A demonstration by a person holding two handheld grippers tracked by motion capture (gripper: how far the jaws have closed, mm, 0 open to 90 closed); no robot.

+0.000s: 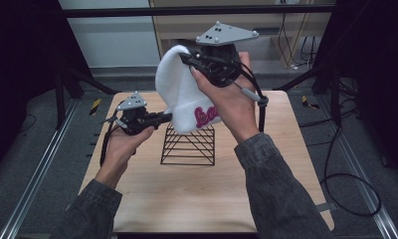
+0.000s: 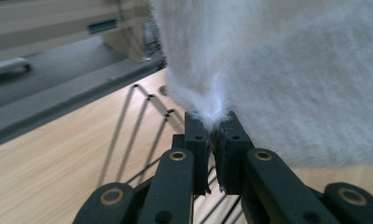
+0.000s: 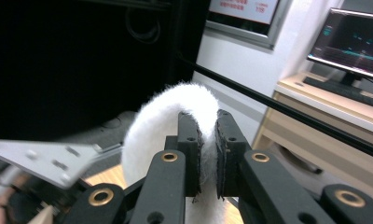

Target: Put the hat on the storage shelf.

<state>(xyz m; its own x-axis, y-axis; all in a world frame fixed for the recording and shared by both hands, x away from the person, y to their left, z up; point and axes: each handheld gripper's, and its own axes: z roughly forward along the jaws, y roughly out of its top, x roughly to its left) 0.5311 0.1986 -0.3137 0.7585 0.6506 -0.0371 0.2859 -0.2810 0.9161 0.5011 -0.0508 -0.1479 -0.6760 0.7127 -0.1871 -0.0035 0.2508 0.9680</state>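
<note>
A white fuzzy beanie (image 1: 179,89) with pink lettering hangs in the air above a black wire pyramid stand (image 1: 188,146) on the wooden table (image 1: 197,199). My right gripper (image 1: 189,59) is shut on the beanie's top, held high; the fleece (image 3: 175,107) bulges over its jaws. My left gripper (image 1: 168,117) is shut on the beanie's lower left edge, and the white fabric (image 2: 287,84) is pinched between its jaws, just above the stand's wires (image 2: 142,121).
The stand sits near the table's middle. Black frame posts and dark curtains flank the table. Cables (image 1: 346,184) lie on the floor at the right. A monitor (image 3: 355,39) stands on a desk beyond.
</note>
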